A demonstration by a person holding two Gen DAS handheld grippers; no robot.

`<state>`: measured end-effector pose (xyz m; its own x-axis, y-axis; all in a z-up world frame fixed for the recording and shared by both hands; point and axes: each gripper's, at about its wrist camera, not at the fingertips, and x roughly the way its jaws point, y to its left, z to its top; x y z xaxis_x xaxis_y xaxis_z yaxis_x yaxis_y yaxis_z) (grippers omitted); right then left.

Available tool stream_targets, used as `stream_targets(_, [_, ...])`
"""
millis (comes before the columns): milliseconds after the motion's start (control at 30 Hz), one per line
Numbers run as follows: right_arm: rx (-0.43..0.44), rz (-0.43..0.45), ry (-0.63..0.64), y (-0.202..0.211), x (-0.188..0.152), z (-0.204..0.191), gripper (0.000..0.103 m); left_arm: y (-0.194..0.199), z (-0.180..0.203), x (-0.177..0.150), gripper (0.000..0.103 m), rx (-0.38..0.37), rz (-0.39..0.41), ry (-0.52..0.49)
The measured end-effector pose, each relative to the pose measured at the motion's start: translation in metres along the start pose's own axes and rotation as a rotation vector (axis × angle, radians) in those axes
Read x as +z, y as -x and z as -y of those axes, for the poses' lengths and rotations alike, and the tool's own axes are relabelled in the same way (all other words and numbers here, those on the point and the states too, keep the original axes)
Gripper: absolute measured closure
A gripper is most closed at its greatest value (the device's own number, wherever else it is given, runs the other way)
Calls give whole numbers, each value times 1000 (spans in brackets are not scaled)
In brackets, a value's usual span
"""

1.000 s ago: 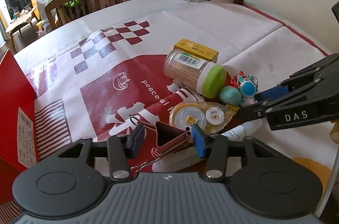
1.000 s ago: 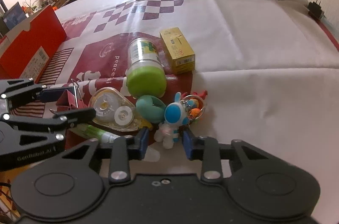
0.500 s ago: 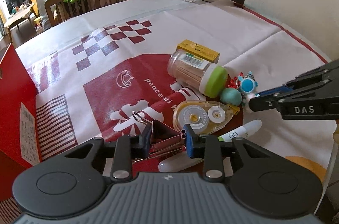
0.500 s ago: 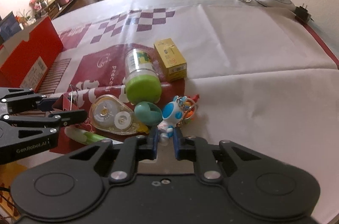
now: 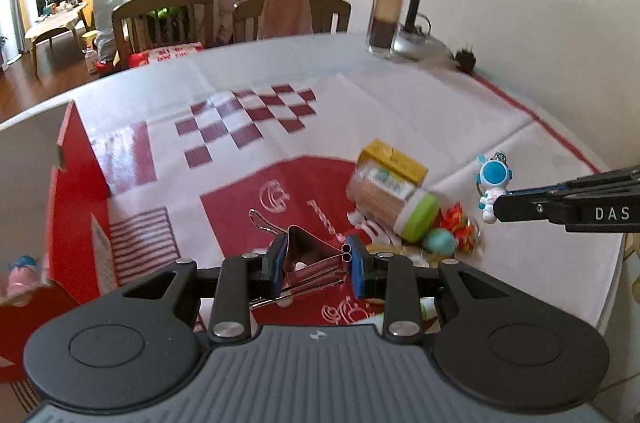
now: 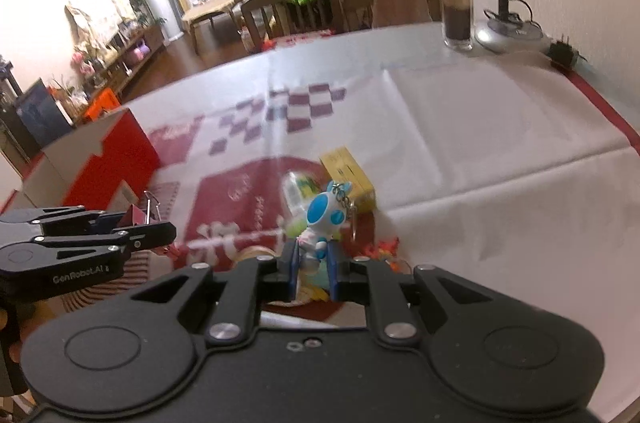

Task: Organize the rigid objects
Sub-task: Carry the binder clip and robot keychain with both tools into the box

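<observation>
Off the tablecloth (image 5: 420, 111) now — binder clip (image 5: 316, 257), astronaut keychain (image 6: 322, 223).

A round table (image 5: 520, 263) under a red-and-white cloth (image 5: 248, 143) bears a green-lidded jar (image 5: 394, 205), yellow box (image 5: 392, 163) and red box (image 5: 76, 203).

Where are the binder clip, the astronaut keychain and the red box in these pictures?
binder clip (image 5: 308, 255), left wrist view, on its metal body.
astronaut keychain (image 6: 322, 217), right wrist view, on its blue helmet.
red box (image 5: 76, 191), left wrist view, on its side wall.
</observation>
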<state>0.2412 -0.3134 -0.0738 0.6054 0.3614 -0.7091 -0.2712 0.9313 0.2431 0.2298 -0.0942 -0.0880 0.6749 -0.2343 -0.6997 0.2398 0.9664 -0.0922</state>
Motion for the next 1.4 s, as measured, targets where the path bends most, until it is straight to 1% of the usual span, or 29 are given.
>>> stream_targets(133, [37,8,23,9,11,-15,89,18,-9,10,72,7,31,15])
stream_targets(367, [114,17,137,15,34,-60,89,49,-32,23,72,51,64,38])
stream_targets(567, [190,29,226,8,51,-108,89,77,-65,31,72,104,99,78])
stream_targets(700, [234,23,276,-1,60,-141,89,94,-95,34,72,154,114,110])
stream_targets(933, [297,-15,342,-26,69,-202,89,114,-153,32,72,238,96,152])
stream_targets(1100, [314,-38,394,-45,73,-240,89,121,-194,26,72,301,75,169])
stream_targets(1233, [321,-61,424,-63,75,-267,89,119,-226,21,72,333,47,178])
stream_targets(1400, [318,-107,433,-90,74,-292,89,102,-260,16,72,378,-3,183])
